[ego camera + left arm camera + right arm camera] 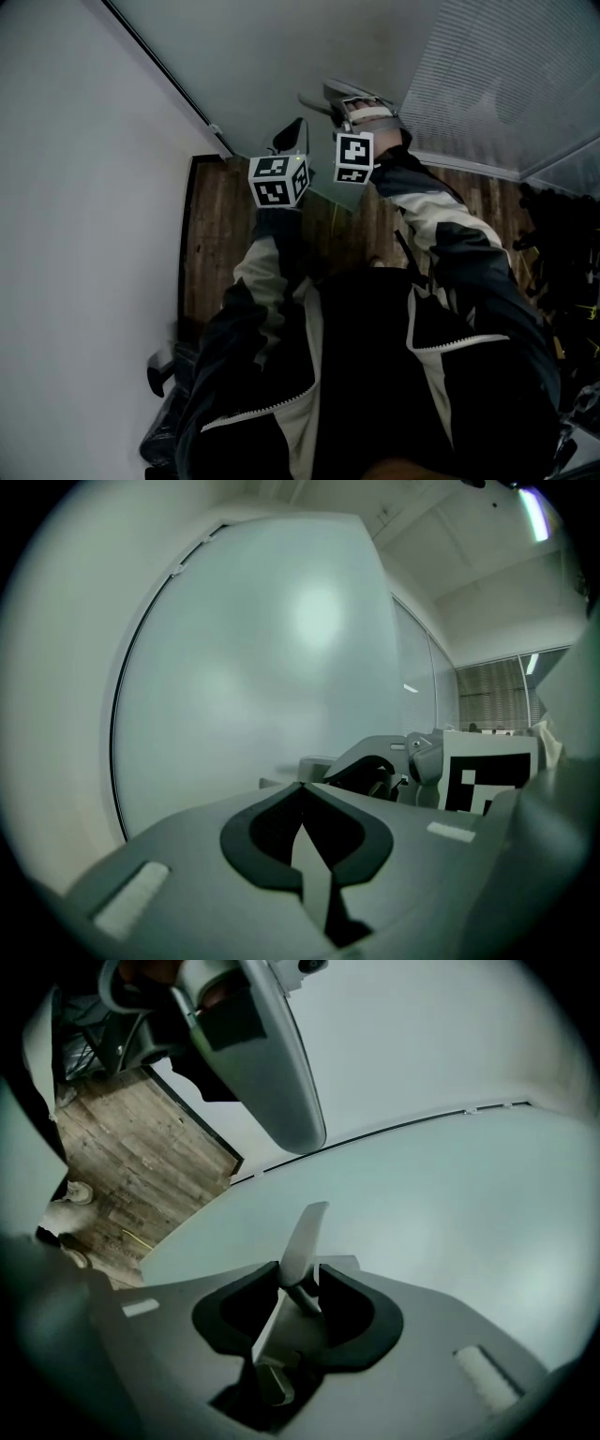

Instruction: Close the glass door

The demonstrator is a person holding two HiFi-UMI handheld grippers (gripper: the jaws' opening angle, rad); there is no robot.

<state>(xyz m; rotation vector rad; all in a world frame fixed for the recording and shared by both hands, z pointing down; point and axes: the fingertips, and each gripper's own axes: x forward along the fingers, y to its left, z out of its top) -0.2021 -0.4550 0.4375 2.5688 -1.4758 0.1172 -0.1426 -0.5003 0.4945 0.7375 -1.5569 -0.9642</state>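
Jaws together on left gripper [300,787], closing on right gripper [302,1277] around indistinct pale strip [307,1227].

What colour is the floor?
The floor is brown wood, best seen in the head view.

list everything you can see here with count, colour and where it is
glass door: 1, frosted pale grey-green, straight ahead of both grippers
wall: 1, white, left of the glass
ribbed panel: 1, grey, upper right
floor: 1, brown wood planks, below the glass
dark clutter: count unclear, black, right edge
thin strip: 1, pale, between the right gripper's jaws; cannot tell what it is
jacket: 1, black and white, on the person
left gripper: 1, grey, jaws together, nothing between
right gripper: 1, grey, jaws closing around the strip
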